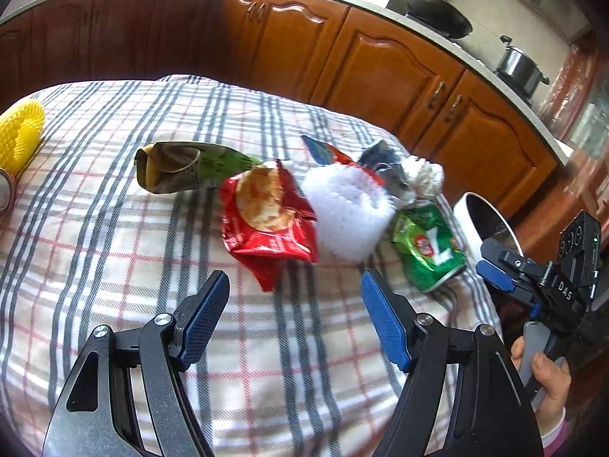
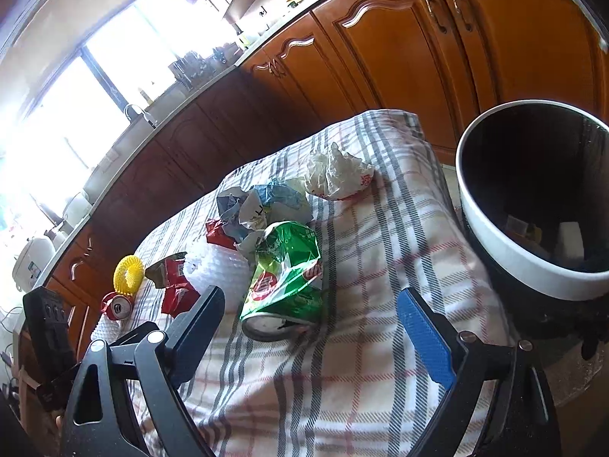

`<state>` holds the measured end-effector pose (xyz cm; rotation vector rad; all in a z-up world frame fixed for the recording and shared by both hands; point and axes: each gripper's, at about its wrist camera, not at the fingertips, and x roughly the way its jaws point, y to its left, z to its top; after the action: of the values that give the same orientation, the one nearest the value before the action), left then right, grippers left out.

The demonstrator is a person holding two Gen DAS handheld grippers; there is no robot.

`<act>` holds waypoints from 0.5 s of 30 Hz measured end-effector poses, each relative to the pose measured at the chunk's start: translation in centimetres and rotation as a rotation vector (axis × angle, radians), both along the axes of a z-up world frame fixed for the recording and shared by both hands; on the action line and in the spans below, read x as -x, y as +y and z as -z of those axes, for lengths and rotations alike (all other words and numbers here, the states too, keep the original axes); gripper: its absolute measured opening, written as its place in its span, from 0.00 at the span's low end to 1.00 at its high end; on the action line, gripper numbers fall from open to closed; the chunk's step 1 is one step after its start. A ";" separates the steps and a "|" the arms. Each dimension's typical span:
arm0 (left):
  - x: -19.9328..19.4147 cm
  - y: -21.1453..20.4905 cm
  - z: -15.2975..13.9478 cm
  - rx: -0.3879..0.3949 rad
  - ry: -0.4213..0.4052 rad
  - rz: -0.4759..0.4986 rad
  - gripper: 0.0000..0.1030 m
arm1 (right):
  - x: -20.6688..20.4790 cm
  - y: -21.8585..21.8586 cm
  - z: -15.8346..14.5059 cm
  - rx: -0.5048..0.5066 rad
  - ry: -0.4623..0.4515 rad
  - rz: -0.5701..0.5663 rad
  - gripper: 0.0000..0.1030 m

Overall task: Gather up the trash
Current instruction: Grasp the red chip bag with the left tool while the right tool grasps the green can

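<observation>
Trash lies on a plaid cloth (image 1: pixel 114 228): a red chip bag (image 1: pixel 266 224), a green-brown wrapper (image 1: pixel 182 165), a white foam net (image 1: pixel 346 213), crumpled grey-blue paper (image 1: pixel 388 167), and a crushed green can (image 1: pixel 428 245). My left gripper (image 1: pixel 295 306) is open and empty, just short of the red bag. My right gripper (image 2: pixel 310 318) is open and empty, with the green can (image 2: pixel 285 282) between its fingertips' line and slightly ahead. The white-rimmed bin (image 2: pixel 533 205) stands at the right beside the table. A white crumpled bag (image 2: pixel 337 175) lies farther back.
A yellow foam ring (image 1: pixel 21 135) and a red can (image 2: pixel 118 306) lie at the table's left end. Wooden cabinets (image 1: pixel 380 64) run behind the table, with pots (image 1: pixel 521 64) on the counter. The right gripper's body (image 1: pixel 544 285) shows at the table's right edge.
</observation>
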<state>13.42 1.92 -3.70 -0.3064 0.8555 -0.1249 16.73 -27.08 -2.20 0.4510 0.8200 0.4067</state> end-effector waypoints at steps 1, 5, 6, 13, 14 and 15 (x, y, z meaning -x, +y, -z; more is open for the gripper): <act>-0.4 0.1 0.1 0.000 0.007 -0.002 0.71 | -0.4 0.1 0.1 -0.001 0.004 -0.003 0.91; -2.1 0.1 0.3 -0.033 0.019 0.004 0.75 | -1.7 0.5 0.5 -0.005 0.021 -0.018 0.91; -2.4 0.1 0.4 -0.039 0.019 0.004 0.76 | -2.0 0.6 0.6 -0.007 0.025 -0.024 0.91; -5.4 0.8 2.0 -0.036 0.067 0.007 0.76 | -4.0 1.5 1.3 -0.019 0.058 -0.080 0.84; -5.6 0.8 2.2 -0.034 0.070 0.009 0.75 | -4.2 1.6 1.4 -0.019 0.066 -0.084 0.78; -5.6 0.9 2.4 -0.025 0.072 0.013 0.74 | -4.3 1.9 1.7 -0.023 0.077 -0.092 0.72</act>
<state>19.04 2.85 -6.11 -0.2836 0.9299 -0.1157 21.07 -25.23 -3.87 0.4533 0.9140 0.4869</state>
